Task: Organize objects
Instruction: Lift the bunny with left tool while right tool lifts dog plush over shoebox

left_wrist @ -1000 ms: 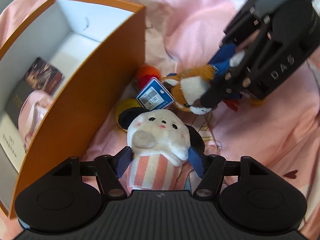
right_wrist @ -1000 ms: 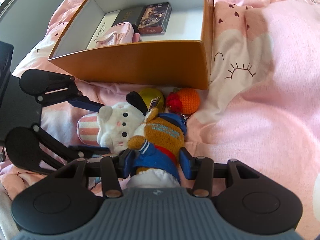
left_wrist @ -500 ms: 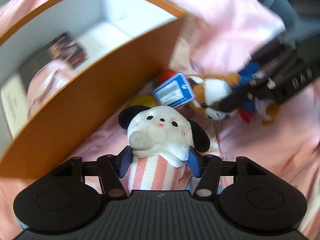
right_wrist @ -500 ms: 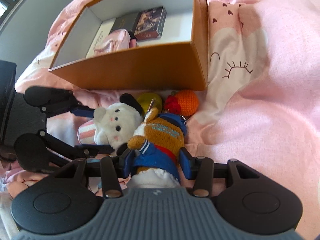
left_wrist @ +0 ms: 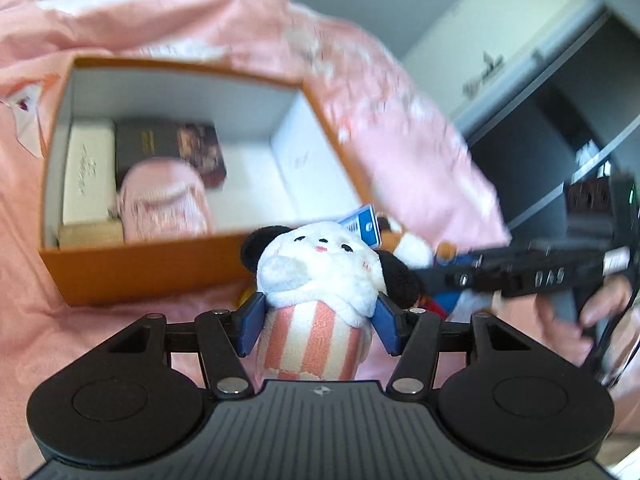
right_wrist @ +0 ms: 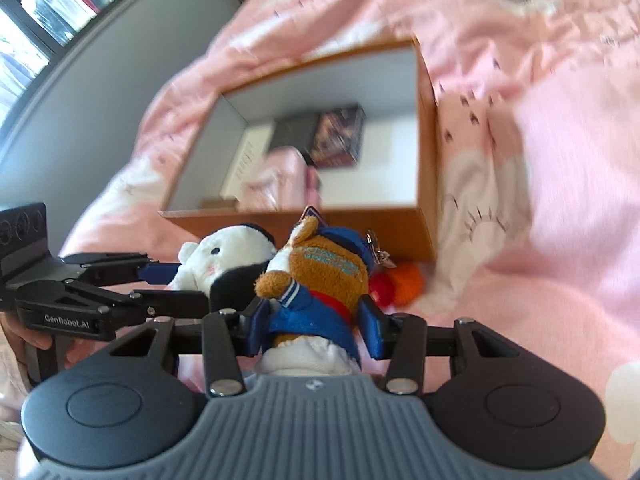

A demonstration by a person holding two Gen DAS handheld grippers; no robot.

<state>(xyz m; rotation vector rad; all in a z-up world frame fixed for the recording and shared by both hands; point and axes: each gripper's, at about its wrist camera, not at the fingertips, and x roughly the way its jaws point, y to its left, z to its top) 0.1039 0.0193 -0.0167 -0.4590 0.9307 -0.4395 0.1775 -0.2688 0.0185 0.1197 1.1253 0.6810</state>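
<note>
1. Left claw (left_wrist: 316, 326) gripping the white plush (left_wrist: 320, 272) by its striped pink-and-white base, blue pads pressing in at 9 and 3 o'clock, head poking out at 12.
2. Right claw (right_wrist: 310, 326) clamping the brown plush (right_wrist: 316, 276) around its blue jacket, pads sinking into the fabric on both sides.
3. Both toys looking soft, light and squashy; likely bulging and flopping under a loose pinch, so holding low round the firm body, not by ears or tag.
4. Hanging both toys just short of the orange box (left_wrist: 160, 256), its open top lying toward 11 o'clock in the left view and 12 in the right.
5. Box already carrying a dark book (left_wrist: 172, 148), a white case (left_wrist: 86, 172) and a pink pouch (left_wrist: 164, 204) at its 9 o'clock end; bare floor showing toward 3.
6. Near wall of the box standing between toys and interior, probably needing clearing.
7. Orange knitted ball (right_wrist: 406, 280) lying on the pink bedspread (right_wrist: 540, 240) at 2 o'clock from the right claw, against the box wall.
8. Two claws crowding side by side, plush heads nearly touching; bumping a risk.
</note>
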